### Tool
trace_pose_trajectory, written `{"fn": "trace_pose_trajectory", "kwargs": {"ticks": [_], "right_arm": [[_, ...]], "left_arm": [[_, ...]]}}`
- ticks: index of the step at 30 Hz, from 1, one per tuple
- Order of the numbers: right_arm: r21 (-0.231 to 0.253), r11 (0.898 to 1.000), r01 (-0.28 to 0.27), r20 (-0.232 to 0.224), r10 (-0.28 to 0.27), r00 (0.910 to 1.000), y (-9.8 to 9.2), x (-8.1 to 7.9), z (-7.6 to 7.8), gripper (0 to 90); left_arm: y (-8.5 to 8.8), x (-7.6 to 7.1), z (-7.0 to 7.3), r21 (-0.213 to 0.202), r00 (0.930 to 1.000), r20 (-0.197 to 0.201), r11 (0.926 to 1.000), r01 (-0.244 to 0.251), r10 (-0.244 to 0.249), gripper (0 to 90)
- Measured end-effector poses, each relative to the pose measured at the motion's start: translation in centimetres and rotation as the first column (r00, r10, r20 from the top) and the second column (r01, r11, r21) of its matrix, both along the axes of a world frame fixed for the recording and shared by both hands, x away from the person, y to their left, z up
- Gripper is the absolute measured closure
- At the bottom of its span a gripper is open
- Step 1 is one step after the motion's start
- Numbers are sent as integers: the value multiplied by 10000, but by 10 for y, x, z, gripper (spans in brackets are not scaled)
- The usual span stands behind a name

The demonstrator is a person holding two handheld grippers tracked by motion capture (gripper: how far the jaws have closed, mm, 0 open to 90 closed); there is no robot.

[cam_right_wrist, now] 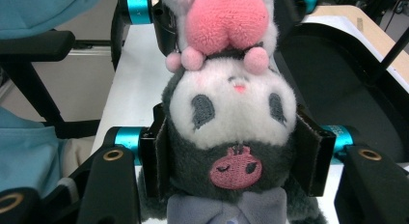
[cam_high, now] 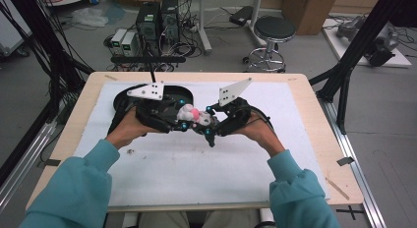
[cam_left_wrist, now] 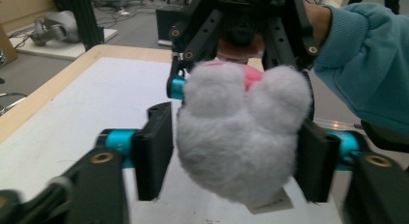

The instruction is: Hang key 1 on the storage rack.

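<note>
A plush toy (cam_high: 193,115) with a dark grey hood, white face and pink parts hangs between my two grippers above the white mat (cam_high: 196,164). My right gripper (cam_high: 209,121) is shut on its head; in the right gripper view the pads (cam_right_wrist: 156,147) press both sides of the face (cam_right_wrist: 234,113), which is upside down. My left gripper (cam_high: 183,114) holds the other end. In the left gripper view, the pads (cam_left_wrist: 154,147) lie against the sides of the fluffy white body (cam_left_wrist: 241,132), one on each side. A white tag (cam_left_wrist: 270,202) hangs under it.
A black oval tray (cam_high: 123,98) lies on the mat behind my left hand, and it is at the right in the right gripper view (cam_right_wrist: 337,74). The wooden table edge (cam_high: 314,120) frames the mat. A stool (cam_high: 273,31) and computer boxes (cam_high: 157,21) stand beyond the table.
</note>
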State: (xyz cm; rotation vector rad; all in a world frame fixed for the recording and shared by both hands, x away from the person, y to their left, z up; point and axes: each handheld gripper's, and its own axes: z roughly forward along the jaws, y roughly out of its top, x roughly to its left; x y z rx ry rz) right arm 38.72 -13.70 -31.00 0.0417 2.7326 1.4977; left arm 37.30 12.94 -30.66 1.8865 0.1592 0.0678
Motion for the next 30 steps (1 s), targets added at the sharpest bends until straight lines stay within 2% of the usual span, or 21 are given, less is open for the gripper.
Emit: {"fn": "trace_pose_trajectory", "kwargs": {"ticks": [1,4,9,14,16,18,19,20,21,22,25,30], "right_arm": [[-68,10000,32,-118,-33,9999,-1,0,0,426],[50,10000,-47,-35,47,10000,-1,1,0,426],[-6,10000,-37,-41,37,10000,0,2,-1,423],[112,9999,-38,-32,39,10000,1,2,-2,399],[137,9999,-56,-4,56,10000,1,2,-2,362],[113,9999,-27,-2,27,10000,2,1,-3,261],[114,9999,110,-137,-109,9998,4,1,-4,116],[145,9986,500,-191,-498,9986,6,1,-5,15],[120,9970,765,-357,-761,9965,6,0,-6,6],[300,9946,995,-472,-980,9941,6,1,-6,5],[659,9900,1245,-741,-1196,9901,3,1,-4,6],[904,9861,1395,-575,-1347,9892,-2,-2,-1,6]], "left_arm": [[0,0,0,-22,10000,39,10000,-24,24,463],[0,0,0,-91,9999,88,9999,49,-48,491],[-1,-4,1,150,9993,322,9997,-173,168,533],[0,-5,3,136,9990,371,9995,-273,268,546],[0,-6,3,172,9988,378,9993,-325,319,546],[-1,-7,3,214,9985,439,9992,-343,334,545],[-1,-7,3,264,9983,461,9990,-362,350,546],[-1,-7,3,295,9983,457,9989,-365,351,545],[-1,-7,3,305,9984,442,9988,-378,364,545],[-1,-7,3,297,9982,460,9988,-400,386,546],[1,-7,4,306,9977,527,9985,-451,434,545],[6,-6,6,265,9957,502,9965,-791,777,545]]}}
